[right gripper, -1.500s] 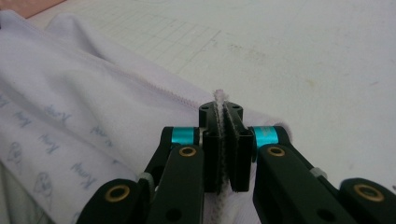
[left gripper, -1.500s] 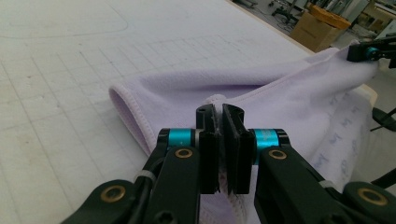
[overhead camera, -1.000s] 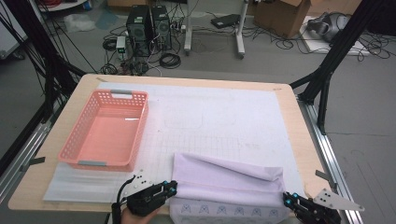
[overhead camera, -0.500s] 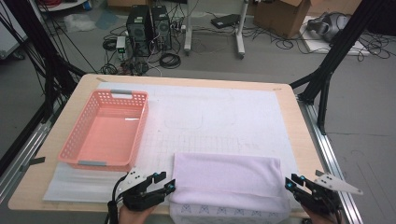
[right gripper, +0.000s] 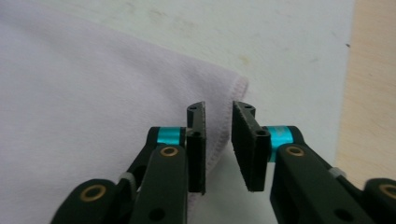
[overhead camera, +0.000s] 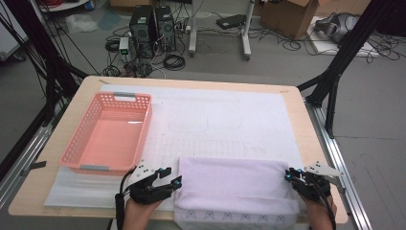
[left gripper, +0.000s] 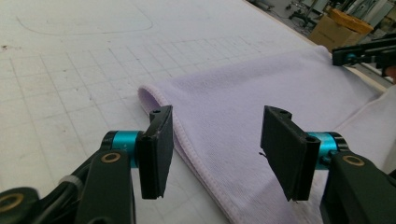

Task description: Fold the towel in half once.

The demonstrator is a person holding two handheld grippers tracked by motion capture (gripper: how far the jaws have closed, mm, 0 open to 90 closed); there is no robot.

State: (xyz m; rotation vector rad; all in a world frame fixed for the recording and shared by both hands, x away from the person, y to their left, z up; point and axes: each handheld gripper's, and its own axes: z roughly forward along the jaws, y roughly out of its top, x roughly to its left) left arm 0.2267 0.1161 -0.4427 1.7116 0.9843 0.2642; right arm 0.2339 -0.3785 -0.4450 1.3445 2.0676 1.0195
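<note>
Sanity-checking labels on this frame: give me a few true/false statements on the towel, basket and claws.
1. The lilac towel lies folded at the table's near edge. True.
2. The pink basket holds a towel. False: nothing lies in it.
3. The left claw is clamped on the towel. False: its jaws stand wide apart above the towel's edge, having just opened.
4. The right claw is at the towel's corner with a narrow gap between its jaws. True.
5. The basket sits right of the towel. False: it is to the left and farther back.
</note>
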